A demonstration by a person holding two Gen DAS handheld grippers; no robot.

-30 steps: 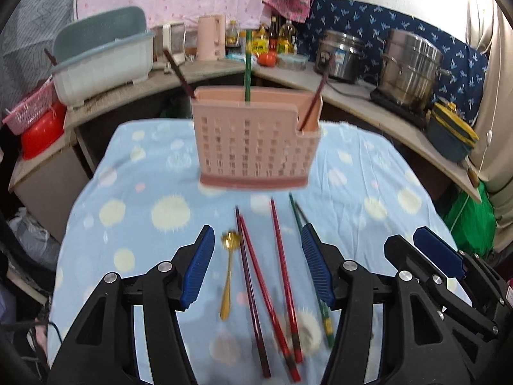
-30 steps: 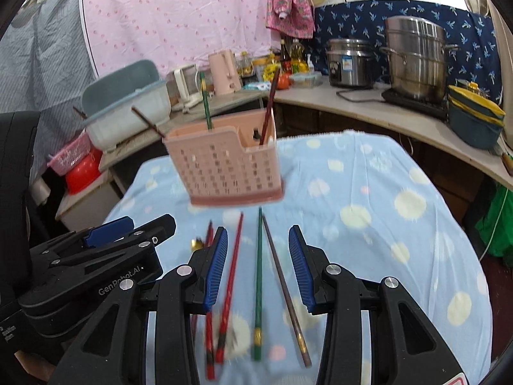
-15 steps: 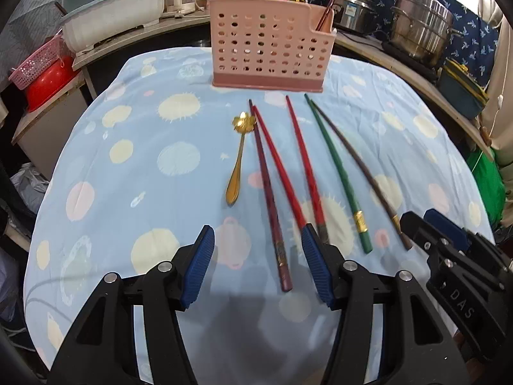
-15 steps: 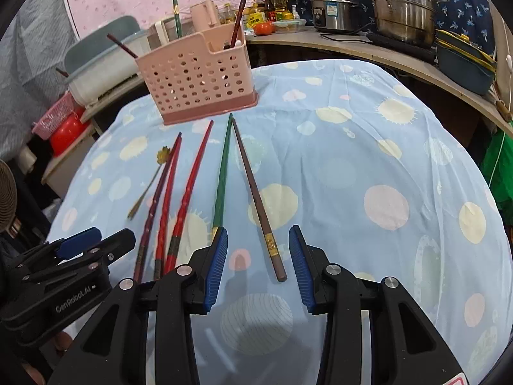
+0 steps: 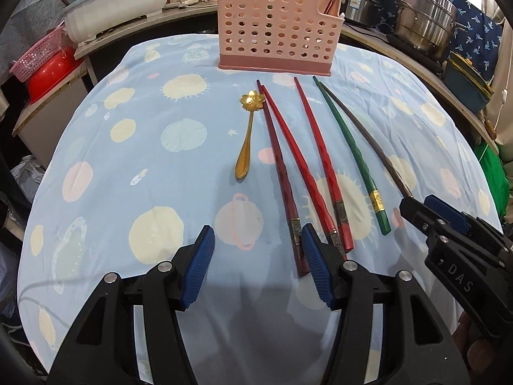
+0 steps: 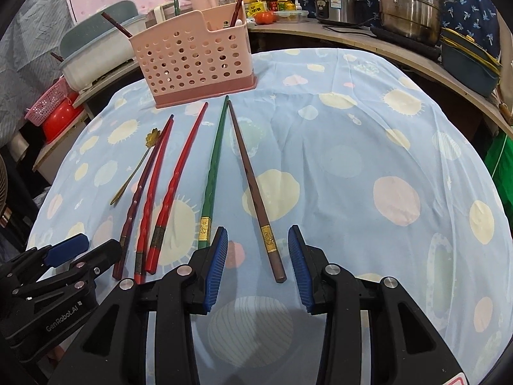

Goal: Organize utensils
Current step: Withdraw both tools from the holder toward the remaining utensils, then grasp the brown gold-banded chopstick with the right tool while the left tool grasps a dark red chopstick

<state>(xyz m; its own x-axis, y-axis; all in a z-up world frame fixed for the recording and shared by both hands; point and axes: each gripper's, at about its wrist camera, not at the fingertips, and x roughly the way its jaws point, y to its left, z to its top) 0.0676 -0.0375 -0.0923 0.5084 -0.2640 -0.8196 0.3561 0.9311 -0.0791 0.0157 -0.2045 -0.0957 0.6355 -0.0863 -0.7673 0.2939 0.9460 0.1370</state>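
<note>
Both grippers hover low over the near edge of the blue patterned tablecloth [image 5: 134, 147], jaws apart, nothing between the pads. Left gripper [image 5: 256, 263] stands wide, its right pad just beside the butt of the dark red chopstick [image 5: 282, 173]. Right gripper [image 6: 256, 266] stands narrower, and the butt of the brown chopstick [image 6: 253, 192] lies between its pads, not yet pinched. Remaining on the cloth, left to right: gold spoon [image 5: 247, 138], dark red chopstick, two red chopsticks [image 5: 320, 157], green chopstick [image 6: 213, 173], brown chopstick, all pointing toward the pink holder [image 6: 195, 61] at the far end, which already carries a few sticks. Judgement: step in hand is the pick. For the right side, centre the pads over the brown butt, lower until they straddle it, close squarely, and keep clear of the green stick just left. For the left, shift right to bracket the dark red one only; its neighbour lies nearly touching, so a double grab is the risk.
</note>
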